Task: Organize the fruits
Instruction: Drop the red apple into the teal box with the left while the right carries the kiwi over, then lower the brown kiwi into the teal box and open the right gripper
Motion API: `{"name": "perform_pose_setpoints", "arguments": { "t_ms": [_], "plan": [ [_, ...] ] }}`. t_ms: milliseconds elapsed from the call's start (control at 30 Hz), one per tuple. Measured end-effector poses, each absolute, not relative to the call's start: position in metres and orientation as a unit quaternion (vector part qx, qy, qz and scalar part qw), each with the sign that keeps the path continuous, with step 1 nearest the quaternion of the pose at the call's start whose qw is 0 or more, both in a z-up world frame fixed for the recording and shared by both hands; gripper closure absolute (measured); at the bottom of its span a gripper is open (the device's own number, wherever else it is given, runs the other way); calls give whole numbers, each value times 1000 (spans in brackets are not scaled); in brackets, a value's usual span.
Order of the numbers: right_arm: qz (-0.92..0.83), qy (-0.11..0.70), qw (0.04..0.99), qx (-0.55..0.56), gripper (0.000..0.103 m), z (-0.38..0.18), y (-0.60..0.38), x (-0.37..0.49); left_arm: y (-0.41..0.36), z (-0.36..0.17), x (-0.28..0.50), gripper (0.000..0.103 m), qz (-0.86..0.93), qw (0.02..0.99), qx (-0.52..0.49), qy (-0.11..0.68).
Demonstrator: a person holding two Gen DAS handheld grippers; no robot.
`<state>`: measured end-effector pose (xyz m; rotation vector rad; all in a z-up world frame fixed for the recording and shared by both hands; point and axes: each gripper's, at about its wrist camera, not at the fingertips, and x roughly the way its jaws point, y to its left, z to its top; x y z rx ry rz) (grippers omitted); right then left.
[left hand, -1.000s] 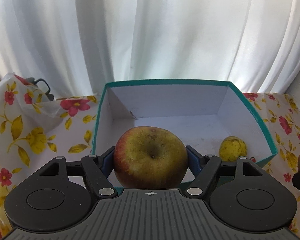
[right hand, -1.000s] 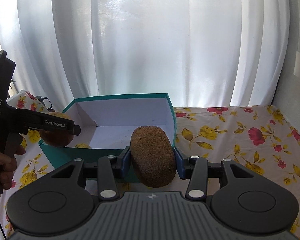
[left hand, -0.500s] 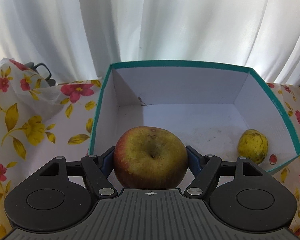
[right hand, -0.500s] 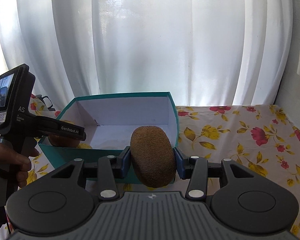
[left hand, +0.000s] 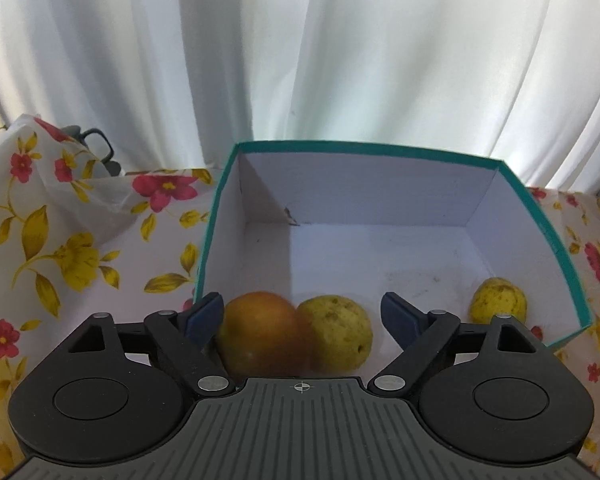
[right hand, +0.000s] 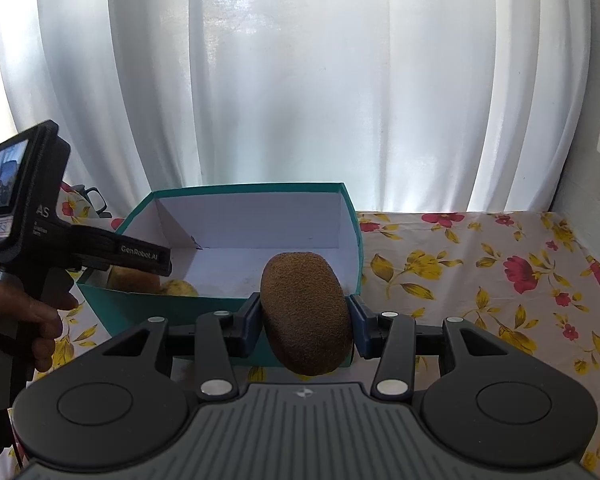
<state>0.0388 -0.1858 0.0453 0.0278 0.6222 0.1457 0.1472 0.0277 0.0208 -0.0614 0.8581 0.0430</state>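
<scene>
Now the left gripper (left hand: 302, 314) is hanging over the near left part of the box (left hand: 384, 152), and its jaws have just been opening. They are standing wide, with the apple (left hand: 262, 334) lying loose between them on the box floor, blurred, close to the left pad and clear of the right one. Touching the apple on its right is a yellow-green fruit (left hand: 340, 330), also inside the box. A second yellow-green fruit (left hand: 498, 300) is sitting in the near right corner of the box, well apart from the other two.

Just in front of the box's near right corner, the right gripper (right hand: 306, 316) is clamping a brown kiwi (right hand: 306, 316) by its sides, the kiwi tilted a little, its top showing above the box's near wall. A hand (right hand: 24, 320) is gripping the left tool's handle to the left of the box.

Under the box a flowered cloth (right hand: 480, 276) is spreading out, and behind the box a white curtain (right hand: 300, 80) is hanging.
</scene>
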Motion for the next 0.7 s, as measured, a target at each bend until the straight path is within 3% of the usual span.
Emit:
{"name": "perform_pose_setpoints", "arguments": {
  "t_ms": [300, 700],
  "plan": [
    [77, 293, 953, 8, 59, 51, -182, 33, 37, 54, 84, 8, 19, 925, -37, 378],
    [77, 260, 962, 9, 58, 72, -179, 29, 71, 28, 24, 8, 44, 900, -66, 428]
  ]
}}
